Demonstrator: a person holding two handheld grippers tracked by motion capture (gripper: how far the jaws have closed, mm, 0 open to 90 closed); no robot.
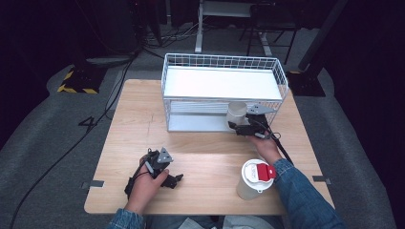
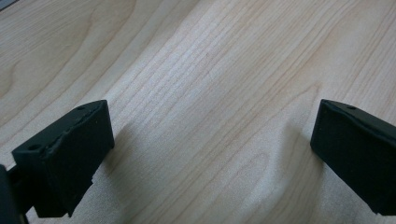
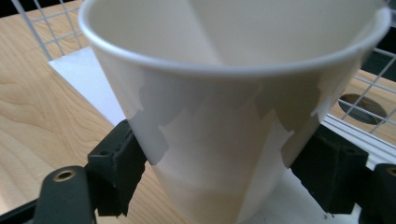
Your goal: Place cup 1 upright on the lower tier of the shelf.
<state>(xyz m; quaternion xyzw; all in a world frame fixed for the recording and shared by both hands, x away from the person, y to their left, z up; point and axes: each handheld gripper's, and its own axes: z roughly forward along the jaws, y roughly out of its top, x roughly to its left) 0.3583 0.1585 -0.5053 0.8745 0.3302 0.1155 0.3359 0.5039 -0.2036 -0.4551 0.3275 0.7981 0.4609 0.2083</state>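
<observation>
White paper cup (image 3: 224, 140) pinched by right gripper (image 1: 244, 125), base hidden; left gripper (image 1: 165, 174) spread wide.

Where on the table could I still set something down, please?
The wooden table is bare left of the wire rack and between the rack and the left gripper. It is crowded at right, around the lidded cup and right gripper.

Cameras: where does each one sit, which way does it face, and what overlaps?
High view: above the person's side, facing forward and down on the wooden table; forearms, both hands show.
Left gripper view: on left gripper, facing bare tabletop; open jaws.
Right gripper view: on right gripper, facing wire rack; jaws clamp white paper cup.
Shared: cup, rack.
</observation>
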